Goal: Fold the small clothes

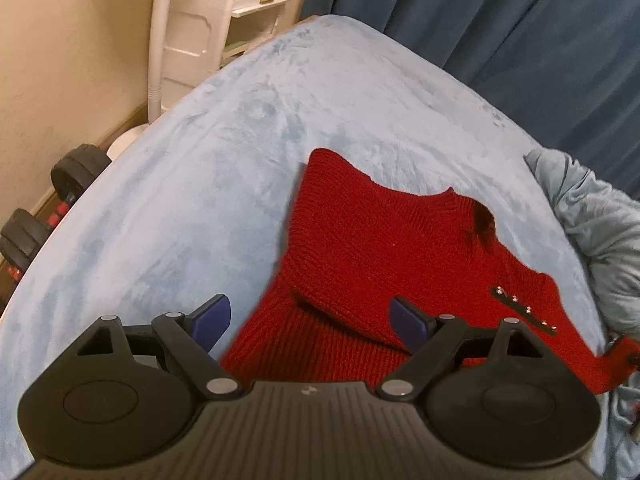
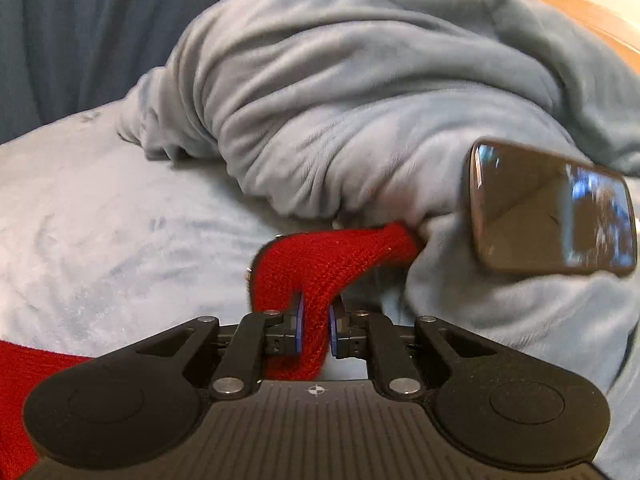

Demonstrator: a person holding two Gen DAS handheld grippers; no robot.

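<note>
Plenty of open bed (image 1: 168, 184) ahead and to the left of the left gripper's fingers (image 1: 212, 320), just flat pale-blue cover with nothing on it up to the far edge. The red knit (image 1: 380, 248) sprawls ahead and right of them, partly between the two fingers. Past it on the right, a bunched blanket (image 1: 600, 232) closes that side. Right gripper's fingers (image 2: 297, 328) have it tighter: the blanket heap rises straight ahead like a wall, and a dark phone (image 2: 548, 216) sits propped on it ahead-right. Free bed lies only off to their left.
</note>
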